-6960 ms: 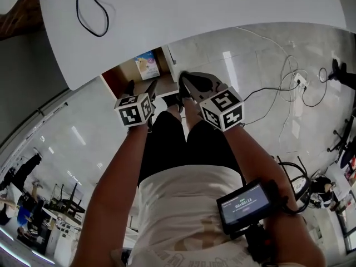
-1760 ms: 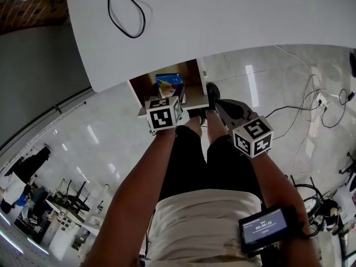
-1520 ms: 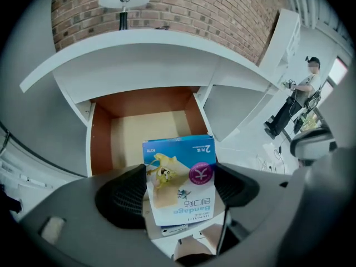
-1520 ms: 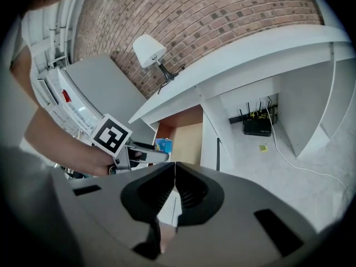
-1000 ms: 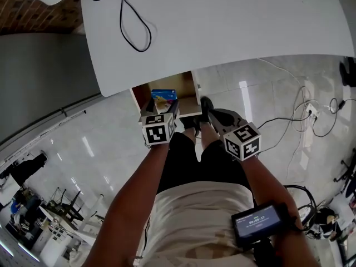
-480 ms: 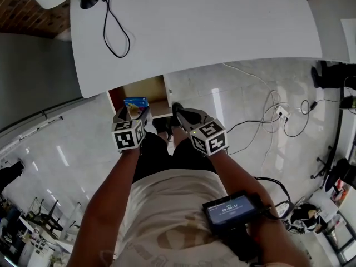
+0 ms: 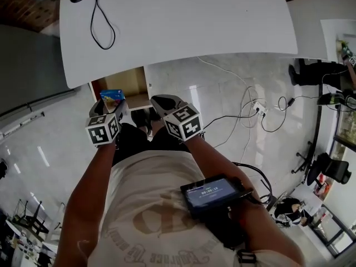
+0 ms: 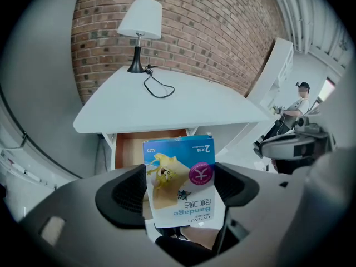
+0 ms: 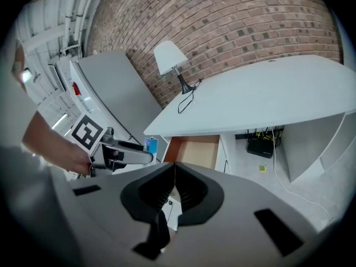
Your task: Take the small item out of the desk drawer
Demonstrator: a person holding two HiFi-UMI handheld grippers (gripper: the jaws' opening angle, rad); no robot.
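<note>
The box (image 8: 179,174) between the left gripper (image 8: 179,187)'s jaws is blue and white, with a yellow figure and a magenta circle. Beyond it, the drawer (image 8: 129,148) is orange-brown inside, the desk (image 8: 167,107) white.

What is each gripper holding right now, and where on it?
The left gripper clamps the bandage box by its two long sides. The right gripper is shut, empty.

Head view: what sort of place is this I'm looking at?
Probably an office or lab workspace: a white desk with an open drawer, a table lamp against a brick wall, and power cables trailing over a glossy tiled floor.
</note>
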